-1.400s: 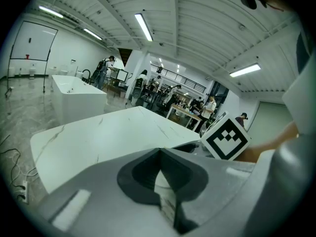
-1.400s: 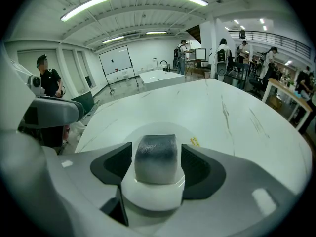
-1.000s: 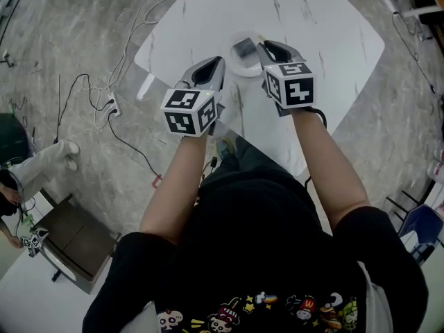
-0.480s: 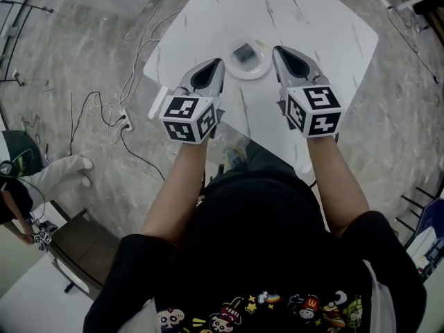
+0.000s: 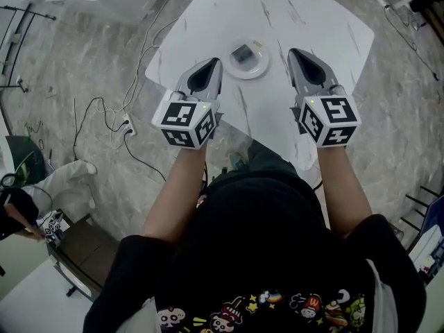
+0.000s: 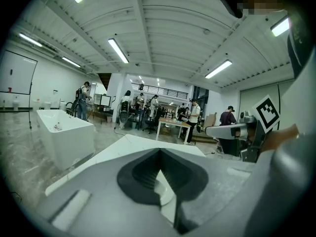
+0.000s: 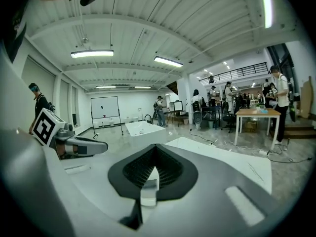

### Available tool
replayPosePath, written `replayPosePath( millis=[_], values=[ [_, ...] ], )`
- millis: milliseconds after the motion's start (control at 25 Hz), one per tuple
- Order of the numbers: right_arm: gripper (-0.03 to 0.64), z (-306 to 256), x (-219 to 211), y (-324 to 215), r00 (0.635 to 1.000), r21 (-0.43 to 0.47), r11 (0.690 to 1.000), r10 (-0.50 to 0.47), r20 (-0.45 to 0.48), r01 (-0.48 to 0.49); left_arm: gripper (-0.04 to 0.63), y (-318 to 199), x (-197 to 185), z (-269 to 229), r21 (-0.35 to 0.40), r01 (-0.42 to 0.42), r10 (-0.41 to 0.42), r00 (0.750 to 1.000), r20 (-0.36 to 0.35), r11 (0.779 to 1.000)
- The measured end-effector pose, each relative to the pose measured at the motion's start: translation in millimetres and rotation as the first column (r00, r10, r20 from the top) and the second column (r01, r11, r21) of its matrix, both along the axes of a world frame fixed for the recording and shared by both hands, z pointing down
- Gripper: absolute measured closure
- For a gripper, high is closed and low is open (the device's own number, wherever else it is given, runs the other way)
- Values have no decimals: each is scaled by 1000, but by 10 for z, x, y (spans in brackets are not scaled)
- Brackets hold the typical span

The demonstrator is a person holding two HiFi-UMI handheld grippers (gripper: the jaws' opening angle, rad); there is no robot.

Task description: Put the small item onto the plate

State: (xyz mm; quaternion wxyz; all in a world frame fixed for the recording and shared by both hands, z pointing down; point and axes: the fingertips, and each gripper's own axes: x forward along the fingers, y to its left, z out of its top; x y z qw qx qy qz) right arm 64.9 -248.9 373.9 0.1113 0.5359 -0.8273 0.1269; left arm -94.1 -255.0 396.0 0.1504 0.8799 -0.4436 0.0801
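Note:
The white plate [image 5: 258, 66] sits on the white marbled table [image 5: 319, 19], with the small dark item [image 5: 243, 53] lying on it. My left gripper [image 5: 214, 62] hovers just left of the plate, jaws shut and empty. My right gripper [image 5: 294, 52] hovers to the right of the plate, apart from it, also shut and holding nothing. In the left gripper view the jaws [image 6: 159, 151] meet in a closed point, and the right gripper [image 6: 232, 131] shows across from it. The right gripper view shows the same closed jaws [image 7: 155, 148], with the left gripper [image 7: 74, 145] opposite.
The table's near corner [image 5: 277, 141] lies under my forearms. Cables and a power strip [image 5: 125, 125] run over the grey floor at the left. A person [image 5: 48, 186] stands beside a dark seat [image 5: 83, 252] at lower left. Other tables and people fill the hall behind.
My right gripper has drawn back from over the plate, moving right and towards me, with the small item left on the plate. The left gripper has barely moved.

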Motion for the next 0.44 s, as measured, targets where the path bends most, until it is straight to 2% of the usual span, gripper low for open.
replayPosePath(
  millis=[440],
  values=[
    [598,17,-38,111,999,4,999,-49,1,49,595,28,110,24,4,2,-2,1000,-2,1000]
  ],
)
